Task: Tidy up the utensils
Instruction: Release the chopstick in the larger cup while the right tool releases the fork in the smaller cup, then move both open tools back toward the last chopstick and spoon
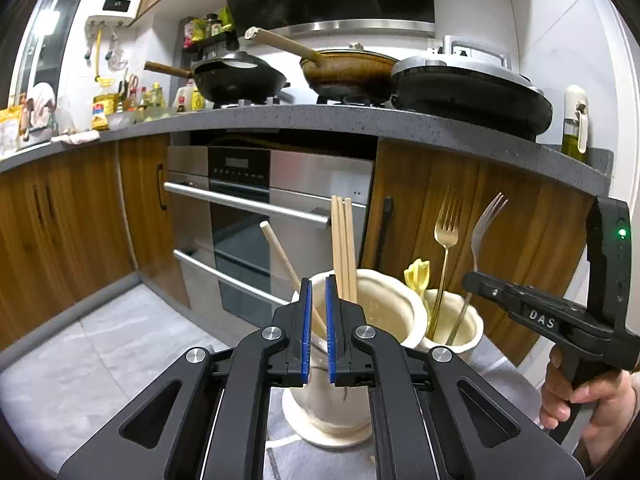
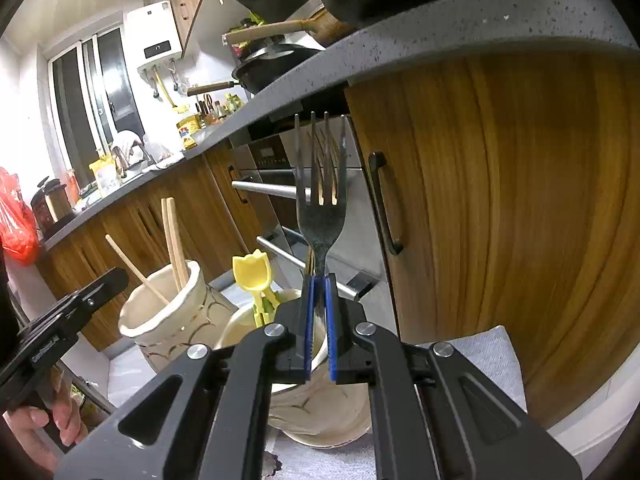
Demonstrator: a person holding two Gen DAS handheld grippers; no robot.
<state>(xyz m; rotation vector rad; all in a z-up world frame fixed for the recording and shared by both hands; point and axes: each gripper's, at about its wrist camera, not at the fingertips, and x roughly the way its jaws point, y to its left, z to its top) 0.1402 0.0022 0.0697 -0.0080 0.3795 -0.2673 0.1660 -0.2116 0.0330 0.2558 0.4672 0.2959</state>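
Two cream ceramic holders stand on a grey cloth. The larger holder (image 1: 384, 312) (image 2: 164, 316) holds several wooden chopsticks (image 1: 343, 248). My left gripper (image 1: 318, 282) is shut on one slanted chopstick (image 1: 282, 260) at that holder's near rim. The smaller holder (image 1: 456, 324) (image 2: 320, 408) holds a gold fork (image 1: 446, 236), a yellow plastic utensil (image 1: 418, 276) (image 2: 254, 274) and a silver fork (image 1: 482, 232) (image 2: 320, 208). My right gripper (image 2: 319, 280) (image 1: 472, 280) is shut on the silver fork's neck, tines up, handle in the smaller holder.
Wooden cabinets (image 1: 480, 220) and a steel oven (image 1: 260, 216) stand close behind the holders. A grey countertop (image 1: 320, 120) above carries pans and bottles. The grey cloth (image 1: 80, 380) spreads to the left.
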